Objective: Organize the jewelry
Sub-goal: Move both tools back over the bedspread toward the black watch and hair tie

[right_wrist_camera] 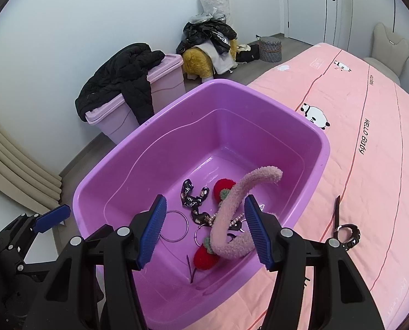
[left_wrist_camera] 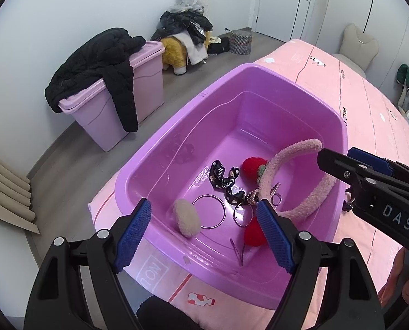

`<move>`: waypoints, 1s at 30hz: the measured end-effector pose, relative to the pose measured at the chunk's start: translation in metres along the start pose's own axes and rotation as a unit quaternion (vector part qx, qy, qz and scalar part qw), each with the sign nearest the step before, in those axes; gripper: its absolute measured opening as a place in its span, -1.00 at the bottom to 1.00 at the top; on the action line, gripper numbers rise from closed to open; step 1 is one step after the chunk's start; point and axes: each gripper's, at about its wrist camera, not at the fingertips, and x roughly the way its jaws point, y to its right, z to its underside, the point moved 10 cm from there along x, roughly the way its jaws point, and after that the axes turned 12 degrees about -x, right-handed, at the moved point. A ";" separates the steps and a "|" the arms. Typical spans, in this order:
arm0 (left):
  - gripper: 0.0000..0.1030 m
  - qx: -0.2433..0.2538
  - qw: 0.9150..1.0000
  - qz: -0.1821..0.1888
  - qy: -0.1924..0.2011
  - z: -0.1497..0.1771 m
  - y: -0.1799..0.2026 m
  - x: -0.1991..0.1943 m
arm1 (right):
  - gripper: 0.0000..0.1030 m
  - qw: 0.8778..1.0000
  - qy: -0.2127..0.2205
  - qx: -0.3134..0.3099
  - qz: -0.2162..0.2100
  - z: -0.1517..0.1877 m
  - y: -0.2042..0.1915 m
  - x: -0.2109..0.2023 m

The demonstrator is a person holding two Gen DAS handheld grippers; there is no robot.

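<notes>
The purple tub sat on the pink bed. Above it, the left hand-held gripper gaped empty and the right hand-held gripper stood apart around the pink headband, which leaned inside the tub.

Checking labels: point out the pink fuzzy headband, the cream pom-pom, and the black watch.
pink fuzzy headband (right_wrist_camera: 226,214), right wrist view, middle of its arc
cream pom-pom (left_wrist_camera: 186,218), left wrist view, centre
black watch (right_wrist_camera: 348,233), right wrist view, case

Purple tub; pink fluffy headband; 2 red pompoms.
</notes>
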 end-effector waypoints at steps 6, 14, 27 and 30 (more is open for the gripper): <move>0.51 0.007 1.000 0.005 0.009 0.005 0.001 -0.016 | 0.10 1.000 0.010 0.004 0.004 0.010 -0.002 -0.018; 0.51 0.018 1.000 0.009 0.013 0.017 0.007 -0.032 | 0.10 0.999 0.023 0.016 0.017 0.029 0.001 -0.046; 0.51 0.054 0.998 0.036 0.011 0.047 0.042 -0.051 | 0.10 0.996 0.037 0.063 0.044 0.086 0.033 -0.089; 0.51 0.066 0.997 0.045 0.012 0.054 0.057 -0.057 | 0.10 0.995 0.042 0.078 0.053 0.104 0.046 -0.101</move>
